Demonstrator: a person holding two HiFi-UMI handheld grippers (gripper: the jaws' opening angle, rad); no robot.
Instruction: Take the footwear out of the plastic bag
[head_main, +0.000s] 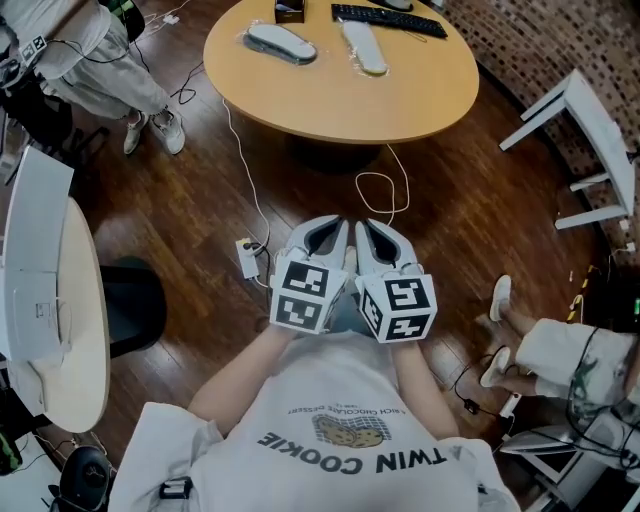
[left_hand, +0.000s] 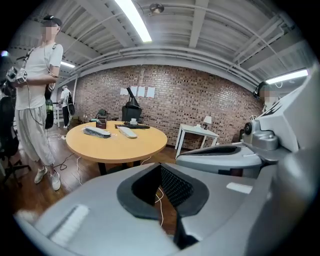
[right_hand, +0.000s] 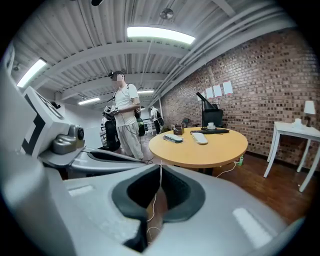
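Observation:
Two pieces of footwear lie in clear plastic bags on the round wooden table (head_main: 340, 95): a grey one (head_main: 281, 42) (left_hand: 97, 132) (right_hand: 173, 138) and a white one (head_main: 363, 47) (left_hand: 127, 132) (right_hand: 199, 137). My left gripper (head_main: 335, 228) (left_hand: 167, 202) and right gripper (head_main: 366, 230) (right_hand: 154, 202) are held side by side close to my chest, over the wooden floor, well short of the table. Both point toward the table. Both are shut with nothing between their jaws.
A black keyboard (head_main: 388, 19) and a small dark box (head_main: 289, 10) sit at the table's far side. A power strip (head_main: 248, 257) and white cable (head_main: 380, 190) lie on the floor ahead. A white side table (head_main: 590, 130) stands right, a person (head_main: 110, 70) left, a white desk (head_main: 40, 300) near left.

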